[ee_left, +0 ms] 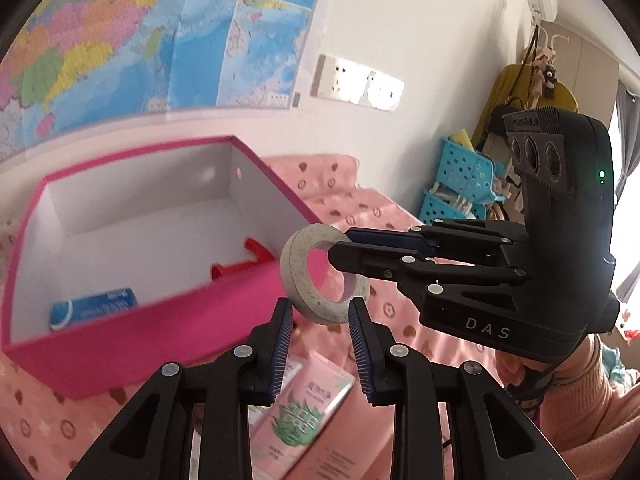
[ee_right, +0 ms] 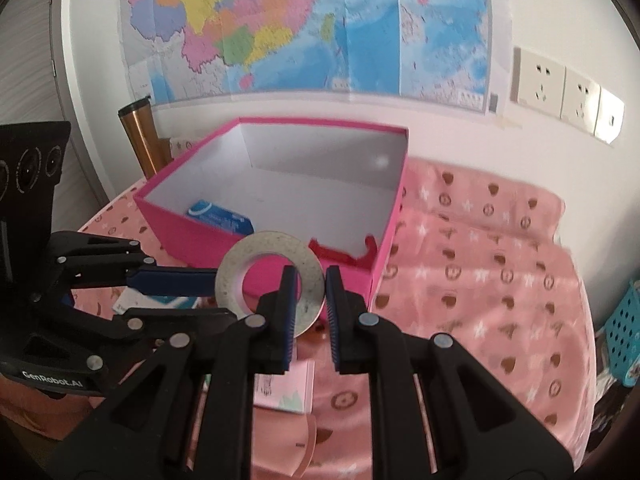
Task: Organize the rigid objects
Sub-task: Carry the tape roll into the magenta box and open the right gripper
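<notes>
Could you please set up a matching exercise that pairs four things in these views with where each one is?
Things:
A. grey tape ring
B. blue carton
C. pink tube
D. wall sockets

Places:
1. on the wall, right of the map
2. lying inside the pink box
3. held in the right gripper
4. on the cloth, outside the box

Pairs: A-3, B-2, C-4, D-1

Left wrist view close above pink cloth, facing pink box at ten o'clock, right wrist view facing same box at twelve, shared tape ring.
</notes>
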### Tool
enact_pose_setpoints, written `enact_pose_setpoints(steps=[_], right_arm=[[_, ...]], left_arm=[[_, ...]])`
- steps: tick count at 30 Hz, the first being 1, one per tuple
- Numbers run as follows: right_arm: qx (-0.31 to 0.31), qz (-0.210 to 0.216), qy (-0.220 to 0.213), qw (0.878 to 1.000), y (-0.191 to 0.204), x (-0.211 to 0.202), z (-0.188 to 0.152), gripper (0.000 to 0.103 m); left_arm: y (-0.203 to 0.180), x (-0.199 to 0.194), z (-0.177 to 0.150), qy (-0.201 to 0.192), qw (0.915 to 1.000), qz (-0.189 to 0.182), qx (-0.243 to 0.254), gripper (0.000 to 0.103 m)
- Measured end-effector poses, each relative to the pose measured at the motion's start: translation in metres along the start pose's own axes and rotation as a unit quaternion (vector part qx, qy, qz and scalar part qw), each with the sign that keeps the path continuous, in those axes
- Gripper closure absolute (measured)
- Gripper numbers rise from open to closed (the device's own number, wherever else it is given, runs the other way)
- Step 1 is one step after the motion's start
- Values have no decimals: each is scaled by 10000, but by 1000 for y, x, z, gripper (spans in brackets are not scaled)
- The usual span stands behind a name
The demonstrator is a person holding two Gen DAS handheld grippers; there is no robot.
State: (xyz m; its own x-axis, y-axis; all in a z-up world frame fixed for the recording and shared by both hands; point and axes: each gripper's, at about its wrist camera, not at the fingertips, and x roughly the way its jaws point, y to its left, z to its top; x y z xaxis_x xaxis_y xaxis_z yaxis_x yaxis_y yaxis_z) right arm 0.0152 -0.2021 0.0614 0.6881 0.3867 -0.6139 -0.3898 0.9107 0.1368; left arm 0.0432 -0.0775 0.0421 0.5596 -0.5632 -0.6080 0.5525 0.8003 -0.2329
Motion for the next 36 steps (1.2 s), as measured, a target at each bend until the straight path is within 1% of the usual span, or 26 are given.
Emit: enact_pose_setpoints(steps=[4, 7, 11, 15, 26, 28, 30, 31, 33, 36], right_arm=[[-117, -37, -115, 9999, 1, 2, 16, 87], [-135, -13, -139, 9998, -2, 8, 30, 87], [-3, 106, -63, 9999, -12, 22, 44, 87], [63, 122, 58, 9999, -17, 37, 52, 87], [-61, -274, 609, 9977, -19, 79, 57, 87], [-63, -352, 638, 9973, -19, 82, 57, 87], [-64, -480, 641, 9968, -19, 84, 58, 83], [-71, -528, 636, 9966, -19, 85, 58, 82], [-32, -535, 599, 9968, -20, 83, 57, 77], [39, -453, 514, 9976, -21, 76, 55, 76]], left_arm=[[5, -2, 15, -112, 9999, 114, 54, 74], [14, 0, 25, -151, 9998, 127, -10, 74], [29, 7, 38, -87, 9998, 53, -172, 74], [41, 17, 45, 16, 9996, 39, -294, 74], [61, 50, 50, 366, 9981, 113, -485, 74], [64, 53, 50, 394, 9978, 154, -515, 74], [66, 55, 48, 428, 9973, 202, -558, 74], [68, 56, 47, 424, 9969, 288, -594, 74], [69, 53, 46, 383, 9966, 426, -596, 74], [69, 40, 40, 217, 9966, 536, -584, 74]])
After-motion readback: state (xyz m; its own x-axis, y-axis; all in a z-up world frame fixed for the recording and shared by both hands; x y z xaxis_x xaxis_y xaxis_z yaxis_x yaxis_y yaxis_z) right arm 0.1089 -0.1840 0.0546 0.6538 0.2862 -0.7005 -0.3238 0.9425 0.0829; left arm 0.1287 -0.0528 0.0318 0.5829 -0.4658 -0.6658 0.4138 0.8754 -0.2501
